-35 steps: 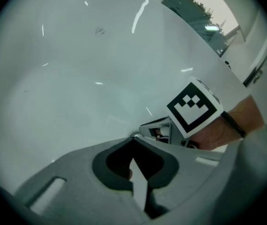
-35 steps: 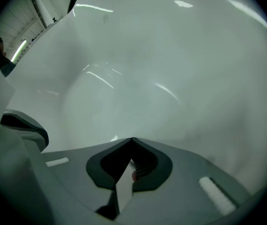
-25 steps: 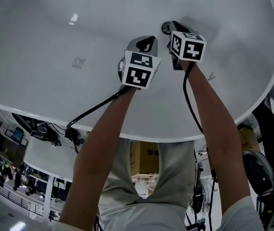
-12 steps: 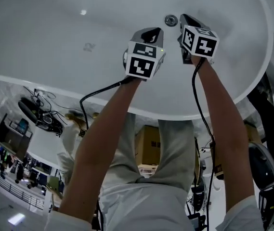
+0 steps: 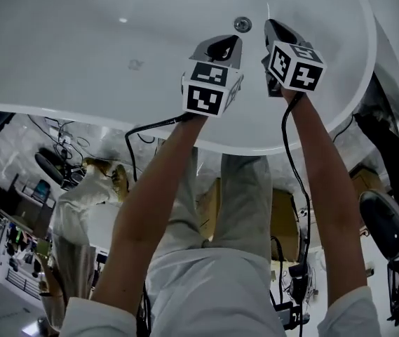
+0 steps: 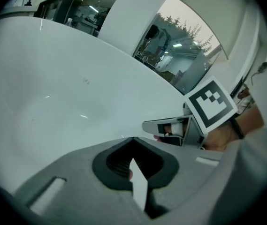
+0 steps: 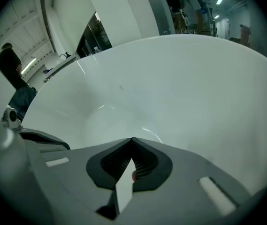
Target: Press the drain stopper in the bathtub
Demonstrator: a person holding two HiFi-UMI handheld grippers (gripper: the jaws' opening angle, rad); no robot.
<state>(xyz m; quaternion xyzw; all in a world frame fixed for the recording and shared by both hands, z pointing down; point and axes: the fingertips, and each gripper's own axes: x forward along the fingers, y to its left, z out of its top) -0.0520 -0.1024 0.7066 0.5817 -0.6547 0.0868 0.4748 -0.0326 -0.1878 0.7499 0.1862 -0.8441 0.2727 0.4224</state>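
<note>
- Head view: the drain stopper (image 5: 242, 24), a small round metal disc, sits on the floor of the white bathtub (image 5: 80, 48), toward its far right.
- It lies between the two tips. From the left gripper (image 5: 221, 46) it is just beyond and slightly right; from the right gripper (image 5: 275, 28) it is just to the left.
- Neither tip touches it, and neither is clearly nearer. The disc is round, so it has no long axis to align with.
- Left gripper view: the fingers (image 6: 124, 149) are pressed together on nothing. The right gripper shows to the right. The stopper is out of view.
- Right gripper view: the fingers (image 7: 145, 149) are pressed together on nothing. Only bare tub wall lies ahead.
- Writing: none is readable. The cubes (image 5: 210, 90) carry square marker patterns only, and a faint mark (image 5: 136, 64) on the tub wall is too small to read.
</note>
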